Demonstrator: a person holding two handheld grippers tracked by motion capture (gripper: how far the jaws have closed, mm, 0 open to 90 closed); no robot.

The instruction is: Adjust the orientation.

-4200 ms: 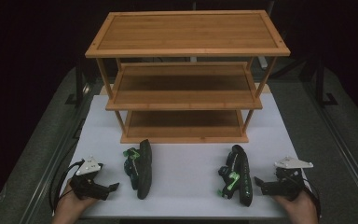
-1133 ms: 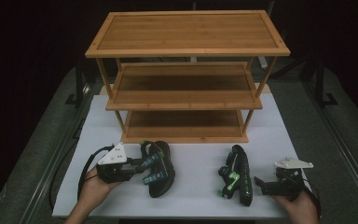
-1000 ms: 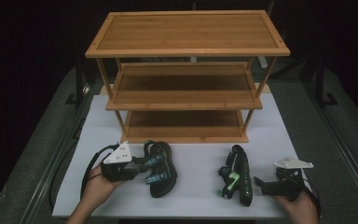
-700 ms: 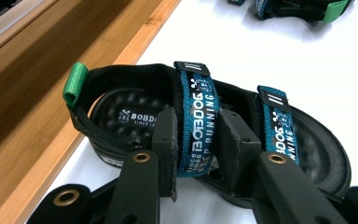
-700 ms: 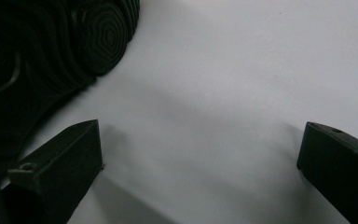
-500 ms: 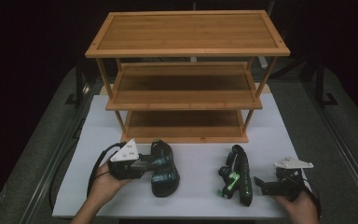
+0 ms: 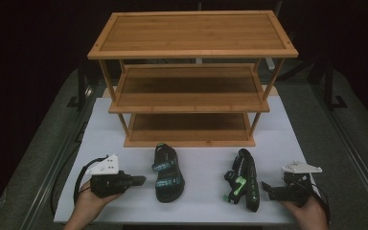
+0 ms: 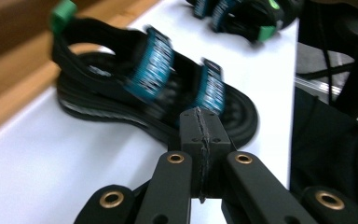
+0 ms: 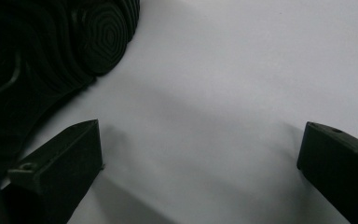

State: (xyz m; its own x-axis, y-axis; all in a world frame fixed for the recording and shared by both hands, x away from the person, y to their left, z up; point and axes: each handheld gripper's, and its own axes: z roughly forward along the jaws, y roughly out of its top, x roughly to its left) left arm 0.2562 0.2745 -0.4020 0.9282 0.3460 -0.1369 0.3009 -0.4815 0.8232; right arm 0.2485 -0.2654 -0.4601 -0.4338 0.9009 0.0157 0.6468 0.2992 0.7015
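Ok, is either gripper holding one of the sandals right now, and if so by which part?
Neither. The left gripper is shut on nothing, apart from the left sandal. The right gripper is open beside the right sandal.

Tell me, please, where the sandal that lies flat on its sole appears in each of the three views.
High view: flat sandal lies left of centre on the white table, before the wooden rack.
Left gripper view: it crosses the middle, beyond the shut jaws.
Right gripper view: it is not there; the dark sole at the upper left is the tipped sandal.
Shared landmark: the white table.

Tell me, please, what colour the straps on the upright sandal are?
Black with teal patterned bands on the straps, clearest in the left gripper view.
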